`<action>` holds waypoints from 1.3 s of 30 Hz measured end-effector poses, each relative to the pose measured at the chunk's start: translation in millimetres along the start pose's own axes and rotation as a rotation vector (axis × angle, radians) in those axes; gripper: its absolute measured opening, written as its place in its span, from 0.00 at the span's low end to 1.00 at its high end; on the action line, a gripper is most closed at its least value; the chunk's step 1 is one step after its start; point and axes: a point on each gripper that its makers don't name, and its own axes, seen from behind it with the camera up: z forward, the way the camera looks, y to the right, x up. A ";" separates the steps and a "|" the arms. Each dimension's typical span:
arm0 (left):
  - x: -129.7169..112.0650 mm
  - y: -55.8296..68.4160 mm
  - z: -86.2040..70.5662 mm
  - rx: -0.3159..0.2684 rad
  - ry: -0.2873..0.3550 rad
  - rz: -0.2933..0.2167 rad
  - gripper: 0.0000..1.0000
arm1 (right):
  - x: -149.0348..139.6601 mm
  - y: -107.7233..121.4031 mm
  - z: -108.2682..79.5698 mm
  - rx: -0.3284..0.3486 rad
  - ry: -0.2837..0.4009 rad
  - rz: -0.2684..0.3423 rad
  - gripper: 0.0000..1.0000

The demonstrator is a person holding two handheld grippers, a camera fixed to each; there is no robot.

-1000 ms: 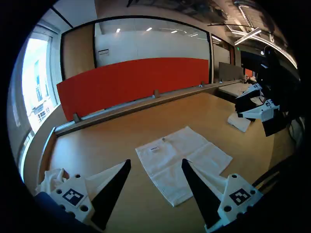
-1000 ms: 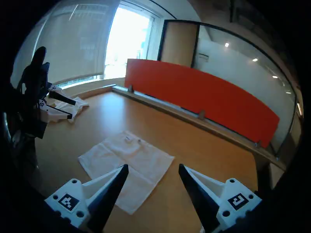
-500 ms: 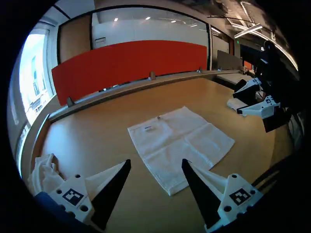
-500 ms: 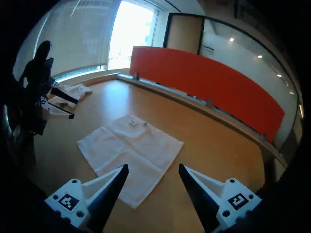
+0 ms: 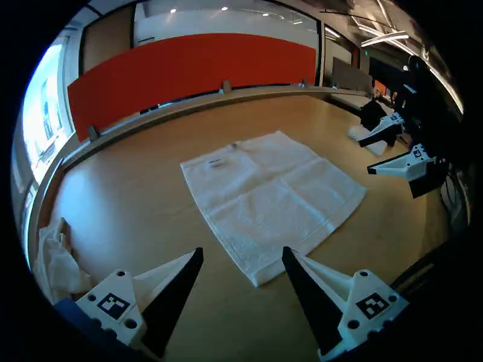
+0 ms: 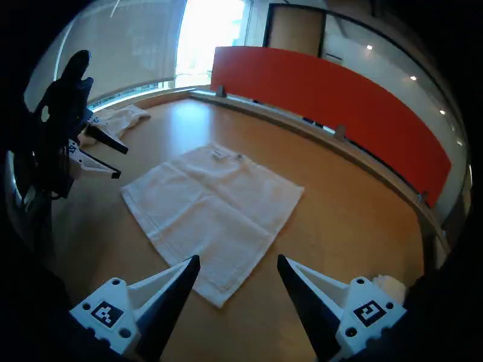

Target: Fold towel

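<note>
A white towel (image 5: 271, 190) lies spread flat on the wooden table (image 5: 133, 199), a small label near its far edge. In the left gripper view my left gripper (image 5: 241, 256) hovers open over the towel's near corner, nothing between its fingers. The right gripper (image 5: 386, 148) appears farther off at the right of that view, open. In the right gripper view the same towel (image 6: 208, 205) lies ahead, and my right gripper (image 6: 237, 262) stands open just above its near corner. The left gripper (image 6: 108, 154), held by a dark-sleeved hand, is at the left there.
A crumpled white cloth (image 5: 54, 262) sits at the table's left end, also visible as a cloth (image 6: 118, 120) near the window. Another white cloth (image 5: 374, 136) lies at the right. A red divider panel (image 5: 193, 66) runs along the table's far edge.
Both grippers have moved down and closer to the towel, so it now appears larger and nearer to the fingertips. Both stayed open.
</note>
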 end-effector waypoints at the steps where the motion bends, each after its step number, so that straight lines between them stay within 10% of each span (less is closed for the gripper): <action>1: -3.7 1.6 1.8 -0.009 -0.013 0.002 0.97 | -3.8 -2.0 1.6 0.006 -0.009 -0.001 1.00; 27: -48.0 22.9 23.4 -0.079 -0.158 -0.009 0.96 | -59.1 -17.4 18.2 0.073 -0.131 0.012 0.85; 39: -49.9 18.3 27.1 -0.033 -0.167 0.018 0.72 | -62.2 -21.0 21.5 0.090 -0.130 0.016 0.71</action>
